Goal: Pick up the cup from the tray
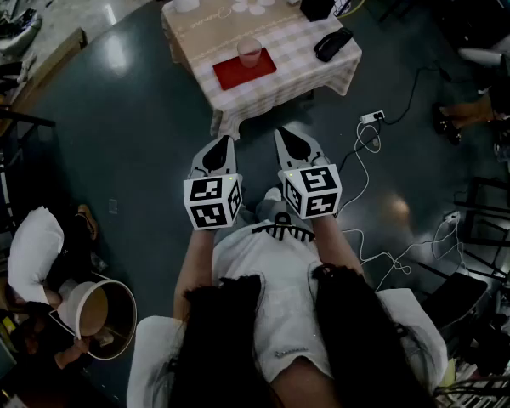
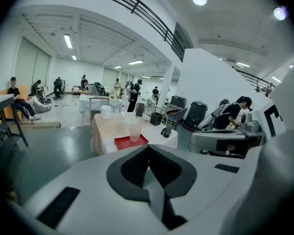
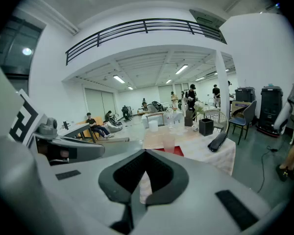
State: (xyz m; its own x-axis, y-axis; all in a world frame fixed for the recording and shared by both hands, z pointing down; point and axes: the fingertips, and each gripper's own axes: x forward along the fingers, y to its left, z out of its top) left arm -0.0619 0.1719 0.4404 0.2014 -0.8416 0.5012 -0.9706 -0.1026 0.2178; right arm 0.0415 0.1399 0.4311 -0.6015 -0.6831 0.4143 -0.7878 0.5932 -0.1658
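White T-shirt (image 1: 276,270); left gripper (image 1: 226,141) and right gripper (image 1: 282,133) pale grey, black-padded

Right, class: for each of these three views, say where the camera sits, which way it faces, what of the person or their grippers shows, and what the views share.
Head view: on the person's head, facing steeply down; shows their torso, left gripper and right gripper.
Left gripper view: on the left gripper, facing the table along its shut fingers; right gripper alongside.
Right gripper view: likewise, mirrored; left gripper alongside.
Shared: all show the cup on the red tray.
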